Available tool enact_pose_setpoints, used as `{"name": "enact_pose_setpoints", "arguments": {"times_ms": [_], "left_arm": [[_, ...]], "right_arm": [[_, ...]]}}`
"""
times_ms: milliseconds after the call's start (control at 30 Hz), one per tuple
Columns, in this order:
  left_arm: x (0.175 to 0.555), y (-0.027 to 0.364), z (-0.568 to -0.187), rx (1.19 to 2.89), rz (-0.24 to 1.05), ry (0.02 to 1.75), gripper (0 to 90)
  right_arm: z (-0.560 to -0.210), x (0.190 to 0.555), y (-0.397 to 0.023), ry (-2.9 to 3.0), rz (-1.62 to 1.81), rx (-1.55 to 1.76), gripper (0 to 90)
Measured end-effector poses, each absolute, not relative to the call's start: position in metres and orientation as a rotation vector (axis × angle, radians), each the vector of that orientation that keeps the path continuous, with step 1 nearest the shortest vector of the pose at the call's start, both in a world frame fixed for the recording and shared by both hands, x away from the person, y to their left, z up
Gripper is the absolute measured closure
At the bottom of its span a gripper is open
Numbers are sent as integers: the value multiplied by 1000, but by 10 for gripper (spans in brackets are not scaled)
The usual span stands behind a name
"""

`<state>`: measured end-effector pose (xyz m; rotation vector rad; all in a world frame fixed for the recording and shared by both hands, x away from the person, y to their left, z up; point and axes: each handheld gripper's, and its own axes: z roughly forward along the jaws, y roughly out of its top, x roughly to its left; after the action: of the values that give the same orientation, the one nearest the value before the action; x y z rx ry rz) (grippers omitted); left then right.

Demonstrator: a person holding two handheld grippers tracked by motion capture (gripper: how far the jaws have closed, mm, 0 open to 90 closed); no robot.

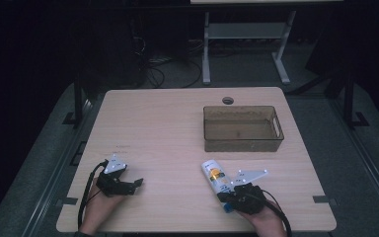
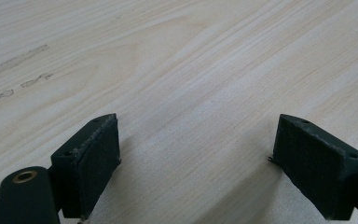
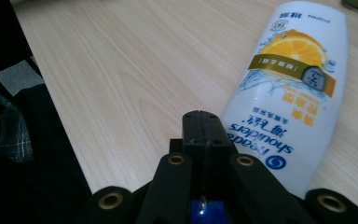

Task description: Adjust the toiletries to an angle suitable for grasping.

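Pale wood table (image 1: 168, 128) in dark room, tub (image 1: 243, 129) far right; bottle (image 1: 215, 178) lying beside shut right gripper (image 1: 232, 197); label legible in right gripper view; left gripper (image 2: 196, 163) agape, empty

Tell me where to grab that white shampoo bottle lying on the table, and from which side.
Grip the shampoo bottle across its middle, coming straight down from above. It lies flat on the table, so the narrower width faces up and both long flanks are free. The blue cap end is by the right tongs, so the label end is freer.
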<state>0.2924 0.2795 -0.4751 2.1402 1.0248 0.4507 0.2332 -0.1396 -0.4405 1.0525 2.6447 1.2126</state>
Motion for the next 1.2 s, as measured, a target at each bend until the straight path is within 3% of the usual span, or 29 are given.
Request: {"name": "enact_pose_setpoints", "arguments": {"times_ms": [1200], "left_arm": [[292, 280, -475, 2141, 451, 1024, 134]], "right_arm": [[-449, 234, -148, 2648, 1121, 1108, 898]]}}
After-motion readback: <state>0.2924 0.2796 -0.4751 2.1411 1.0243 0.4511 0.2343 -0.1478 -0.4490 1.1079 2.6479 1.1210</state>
